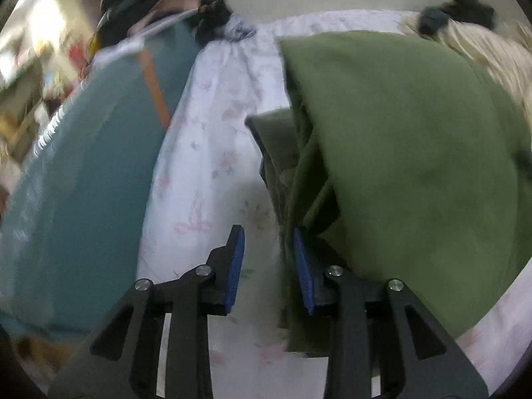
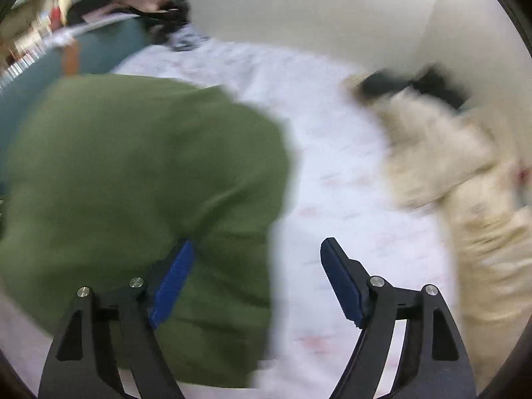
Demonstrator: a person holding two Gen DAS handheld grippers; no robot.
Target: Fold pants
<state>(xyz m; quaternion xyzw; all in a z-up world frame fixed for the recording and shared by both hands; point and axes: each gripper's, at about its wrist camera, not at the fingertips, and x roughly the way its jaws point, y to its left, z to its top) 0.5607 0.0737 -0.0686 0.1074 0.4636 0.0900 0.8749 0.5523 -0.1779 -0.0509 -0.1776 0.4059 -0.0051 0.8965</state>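
Honestly, I read no writing on the green pants (image 1: 415, 166) on the floral bed sheet (image 1: 206, 153); left tongs (image 1: 269, 266) and right tongs (image 2: 257, 279) gaped, gripping nothing.

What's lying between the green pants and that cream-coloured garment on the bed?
Only bare floral bedsheet separates the green pants from the cream garment, shown in the right wrist view. It is blurred, so small items could go unseen.
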